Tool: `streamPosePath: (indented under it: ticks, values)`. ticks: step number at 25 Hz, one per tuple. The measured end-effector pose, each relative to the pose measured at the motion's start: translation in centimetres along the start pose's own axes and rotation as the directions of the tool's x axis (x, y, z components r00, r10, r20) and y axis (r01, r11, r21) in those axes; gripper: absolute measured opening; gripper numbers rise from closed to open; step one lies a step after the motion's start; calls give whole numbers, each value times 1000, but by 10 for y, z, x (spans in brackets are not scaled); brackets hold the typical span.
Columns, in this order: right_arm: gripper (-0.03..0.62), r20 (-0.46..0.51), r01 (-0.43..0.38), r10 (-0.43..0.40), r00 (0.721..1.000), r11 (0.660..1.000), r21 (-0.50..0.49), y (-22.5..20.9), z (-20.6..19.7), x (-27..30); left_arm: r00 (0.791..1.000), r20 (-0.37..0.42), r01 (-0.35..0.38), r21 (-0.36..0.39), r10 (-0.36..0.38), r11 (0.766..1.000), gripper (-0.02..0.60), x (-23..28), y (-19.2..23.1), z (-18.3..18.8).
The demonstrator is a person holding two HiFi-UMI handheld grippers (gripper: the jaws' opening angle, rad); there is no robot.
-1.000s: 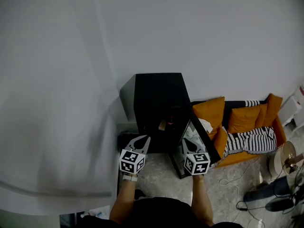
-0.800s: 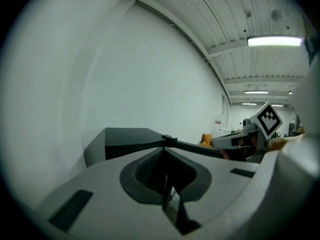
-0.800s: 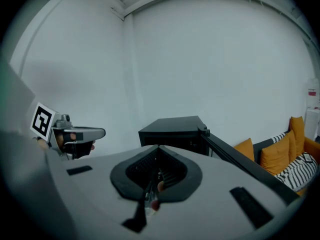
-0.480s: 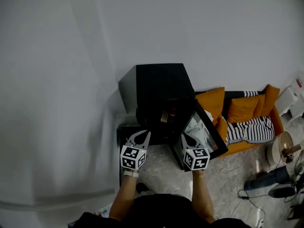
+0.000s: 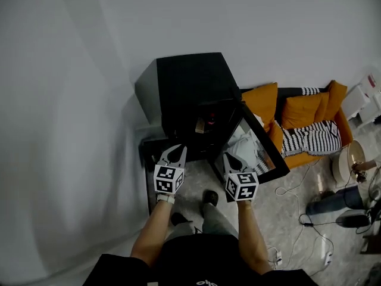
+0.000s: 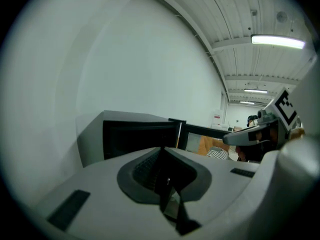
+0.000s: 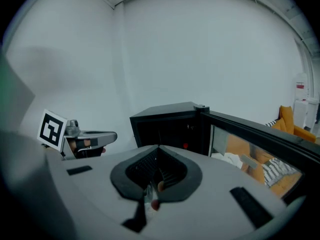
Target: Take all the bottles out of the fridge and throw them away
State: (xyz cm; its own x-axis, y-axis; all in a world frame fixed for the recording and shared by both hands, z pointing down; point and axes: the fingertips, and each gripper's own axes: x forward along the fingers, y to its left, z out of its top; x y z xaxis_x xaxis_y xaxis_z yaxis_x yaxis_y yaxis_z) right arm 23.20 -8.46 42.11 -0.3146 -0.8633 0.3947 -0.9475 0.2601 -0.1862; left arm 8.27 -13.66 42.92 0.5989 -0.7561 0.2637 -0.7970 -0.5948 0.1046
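Observation:
A black mini fridge (image 5: 189, 91) stands against the white wall, its glass door (image 5: 255, 152) swung open to the right. In the dark interior I make out small bottles (image 5: 202, 124), one with a red cap (image 7: 185, 145). Both grippers hover side by side just in front of the fridge opening, short of it. My left gripper (image 5: 173, 154) is shut and holds nothing; in its own view the jaws (image 6: 162, 153) meet in front of the fridge (image 6: 137, 136). Shut and empty as well, my right gripper (image 5: 230, 161) points at the opening (image 7: 167, 129) beside the door (image 7: 260, 141).
An orange sofa (image 5: 297, 124) with a striped cushion (image 5: 306, 137) stands right of the fridge. Cables (image 5: 309, 216) lie on the stone floor, and a round stool (image 5: 348, 165) stands at the far right. The person's feet (image 5: 208, 198) are below the grippers.
The fridge has slid upward and leftward in the head view, and the person's legs and feet have come into sight. Both grippers stay shut, side by side before the opening.

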Motion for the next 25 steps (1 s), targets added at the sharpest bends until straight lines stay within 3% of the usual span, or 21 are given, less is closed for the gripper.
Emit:
streamPosePath:
  ticks: [3,12,20,25]
  values:
    - [2,-8,1,-1,1000,1000,3,-18,-9,19,999,-44,4,15,-3,1000,18,37,-1,-24]
    - [2,-27,-39,38,999,999,-11,-65,-38,91,986,-148,-72,27,75,997,229,157,17,-108]
    - [2,-9,-41,41,999,999,0,-101,-71,147,964,-236,-120,23,122,992,288,239,45,-186]
    - [2,11,-34,33,999,999,13,-119,-93,178,960,-239,-135,54,144,989,327,275,57,-217]
